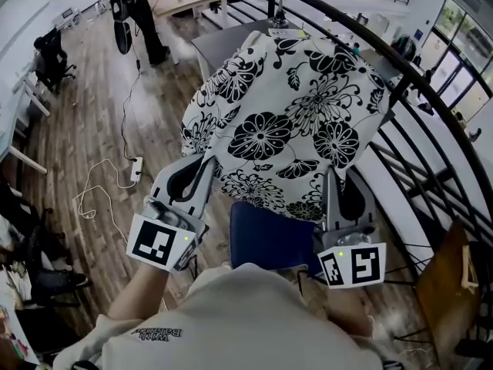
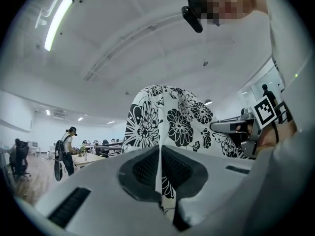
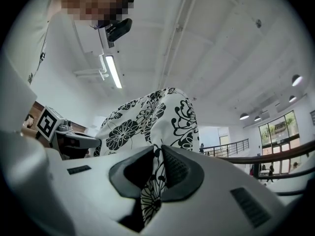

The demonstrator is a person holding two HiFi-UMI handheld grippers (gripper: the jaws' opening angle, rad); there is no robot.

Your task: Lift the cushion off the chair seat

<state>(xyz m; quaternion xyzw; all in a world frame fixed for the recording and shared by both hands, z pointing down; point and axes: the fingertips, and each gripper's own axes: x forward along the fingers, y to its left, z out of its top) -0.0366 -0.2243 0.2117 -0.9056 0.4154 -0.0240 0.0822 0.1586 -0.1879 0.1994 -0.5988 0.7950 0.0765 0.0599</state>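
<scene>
Our left gripper (image 2: 160,168) is shut tight on a thin fold of the floral cushion (image 2: 172,122). Our right gripper (image 3: 156,171) pinches the opposite edge, its jaws narrow around the fabric. The cushion rises ahead of both grippers and spans between them. Only the head view shows the blue chair seat (image 1: 266,233), below the cushion's near edge between the 2 grippers. The print on the shirt (image 1: 254,314) is too small to read. The left gripper view alone shows a person (image 2: 66,149) standing far off. The right gripper view alone shows a railing (image 3: 226,146).
</scene>
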